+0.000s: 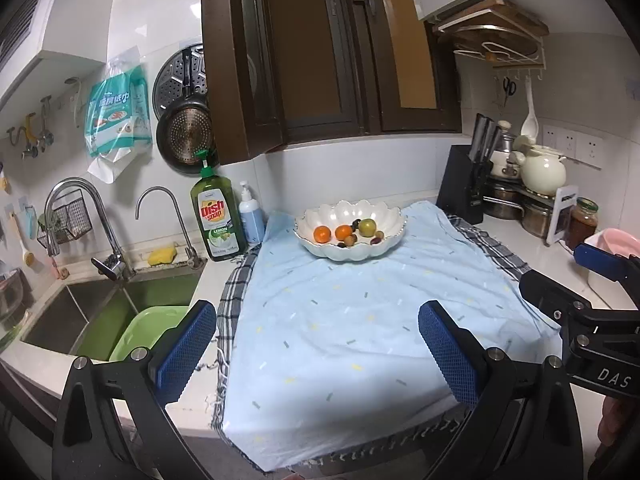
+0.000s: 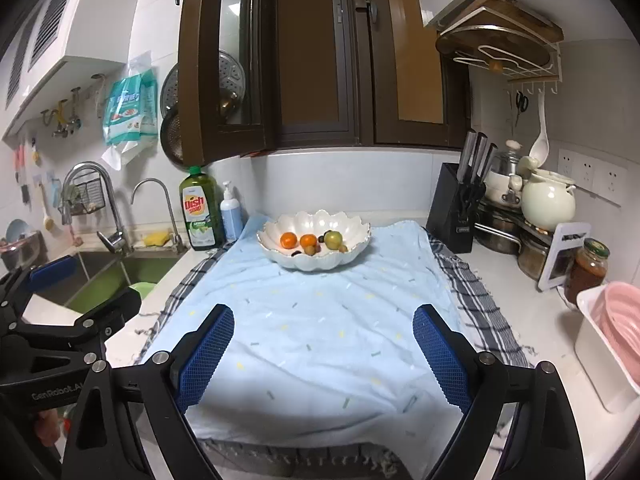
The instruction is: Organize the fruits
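Hovering over the near end of a light blue cloth (image 2: pixel 320 340), the right tool (image 2: pixel 323 354) has its jaws spread wide with nothing between them. Beside it the left tool (image 1: pixel 318 354) is equally wide and empty. Straight ahead of both, at the cloth's far end on the table (image 2: pixel 516 300), sits a white scalloped bowl (image 2: pixel 316 258) holding two oranges (image 2: pixel 288 240), a green apple (image 2: pixel 333 239) and some small dark fruits (image 1: pixel 355 223).
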Demonstrator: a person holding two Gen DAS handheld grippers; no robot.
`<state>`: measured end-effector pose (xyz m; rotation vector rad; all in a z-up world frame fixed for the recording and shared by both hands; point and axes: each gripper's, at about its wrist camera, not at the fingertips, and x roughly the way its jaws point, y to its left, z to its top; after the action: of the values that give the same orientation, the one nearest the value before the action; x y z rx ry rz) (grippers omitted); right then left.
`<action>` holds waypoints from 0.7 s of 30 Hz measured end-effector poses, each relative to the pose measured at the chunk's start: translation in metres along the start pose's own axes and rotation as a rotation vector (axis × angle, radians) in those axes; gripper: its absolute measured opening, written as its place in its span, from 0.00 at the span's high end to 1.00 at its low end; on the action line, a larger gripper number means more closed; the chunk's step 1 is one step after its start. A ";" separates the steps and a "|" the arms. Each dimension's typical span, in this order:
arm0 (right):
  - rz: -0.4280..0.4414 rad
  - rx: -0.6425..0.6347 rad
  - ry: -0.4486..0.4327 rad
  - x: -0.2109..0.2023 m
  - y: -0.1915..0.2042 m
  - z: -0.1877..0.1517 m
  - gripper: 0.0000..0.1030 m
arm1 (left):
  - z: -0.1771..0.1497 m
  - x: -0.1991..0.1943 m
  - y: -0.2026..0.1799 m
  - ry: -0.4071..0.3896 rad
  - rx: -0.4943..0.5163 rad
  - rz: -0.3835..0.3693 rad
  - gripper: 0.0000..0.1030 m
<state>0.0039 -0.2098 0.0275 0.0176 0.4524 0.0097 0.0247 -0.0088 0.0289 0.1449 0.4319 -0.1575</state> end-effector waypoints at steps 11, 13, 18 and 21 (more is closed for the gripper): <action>-0.011 -0.023 -0.039 -0.038 0.002 -0.007 0.10 | -0.005 -0.039 -0.003 -0.042 0.009 0.008 0.00; -0.013 -0.021 -0.046 -0.043 0.002 -0.007 0.10 | -0.005 -0.045 -0.003 -0.050 0.009 0.004 0.00; -0.019 -0.025 -0.069 -0.057 0.001 -0.008 0.10 | -0.006 -0.057 -0.003 -0.066 0.001 -0.004 0.00; -0.018 -0.027 -0.076 -0.063 0.001 -0.009 0.10 | -0.007 -0.063 -0.005 -0.075 0.001 -0.001 0.00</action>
<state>-0.0563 -0.2098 0.0467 -0.0125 0.3762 -0.0023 -0.0355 -0.0047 0.0485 0.1390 0.3571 -0.1633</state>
